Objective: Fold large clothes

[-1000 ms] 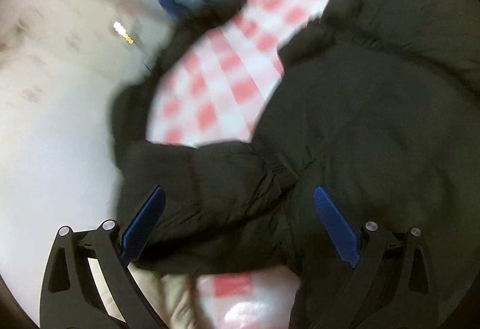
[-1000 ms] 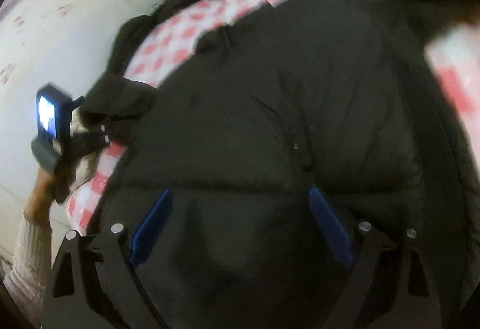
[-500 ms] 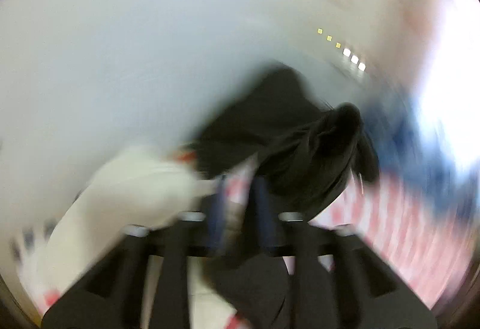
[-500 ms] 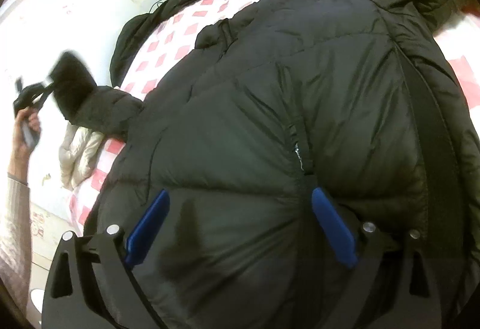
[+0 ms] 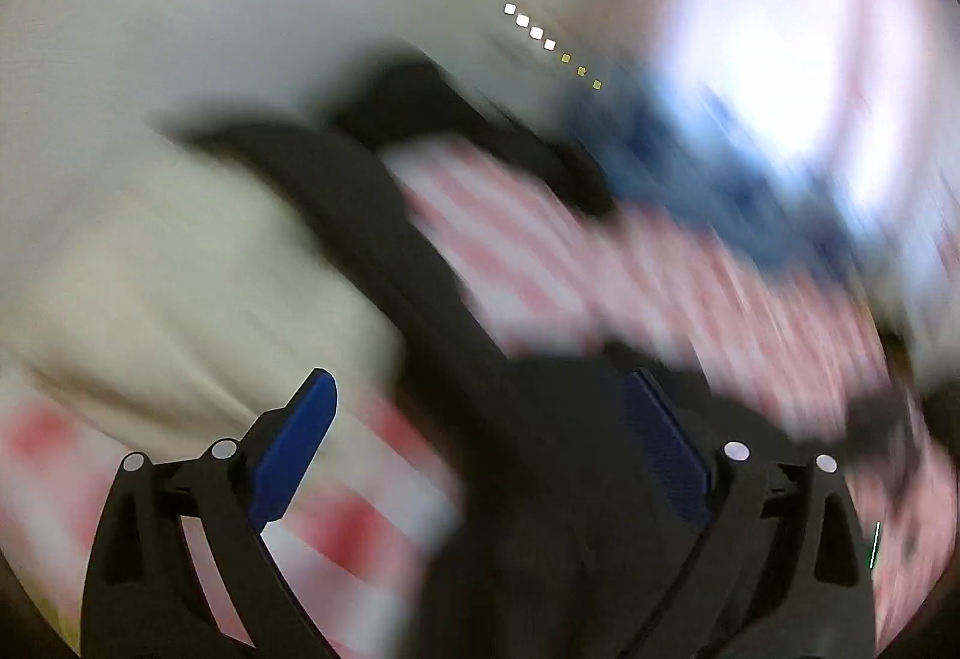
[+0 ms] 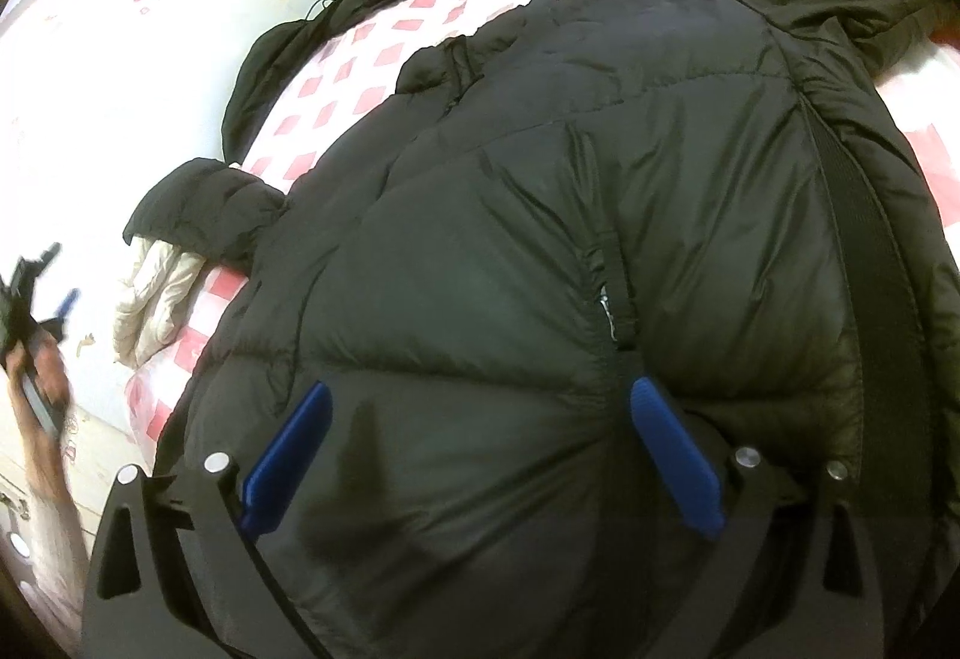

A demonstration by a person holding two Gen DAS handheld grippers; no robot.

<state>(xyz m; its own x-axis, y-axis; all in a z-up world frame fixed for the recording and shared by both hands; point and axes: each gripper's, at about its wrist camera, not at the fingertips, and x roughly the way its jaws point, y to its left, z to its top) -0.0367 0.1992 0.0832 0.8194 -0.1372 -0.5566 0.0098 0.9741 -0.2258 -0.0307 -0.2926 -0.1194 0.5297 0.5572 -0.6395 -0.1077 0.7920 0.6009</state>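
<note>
Lying spread across the pink-checked bedsheet [image 6: 372,53] is the black puffer jacket [image 6: 540,251], front up, its zipper placket [image 6: 864,263] running down the right side of the right wrist view and one sleeve [image 6: 336,17] trailing off toward the wall. The right gripper [image 6: 480,455] is hovering low over the quilted hem area with its jaws opening, already spread wide, the blue pads [image 6: 288,455] gripping nothing. The left gripper [image 5: 474,455] is blurring badly in its own view; its jaws are opening too, dark jacket fabric is sitting between the pads, and no pinch is showing. Seen from the right wrist, it is hanging off the bed's edge near the other sleeve's cuff [image 6: 198,203] and a cream cloth [image 6: 156,293]. The risk I am judging: the slippery, puffy shell is likely to slide out of a shallow bite, or the left gripper could be snagging the cream cloth along with the cuff, dragging the fold crooked.
</note>
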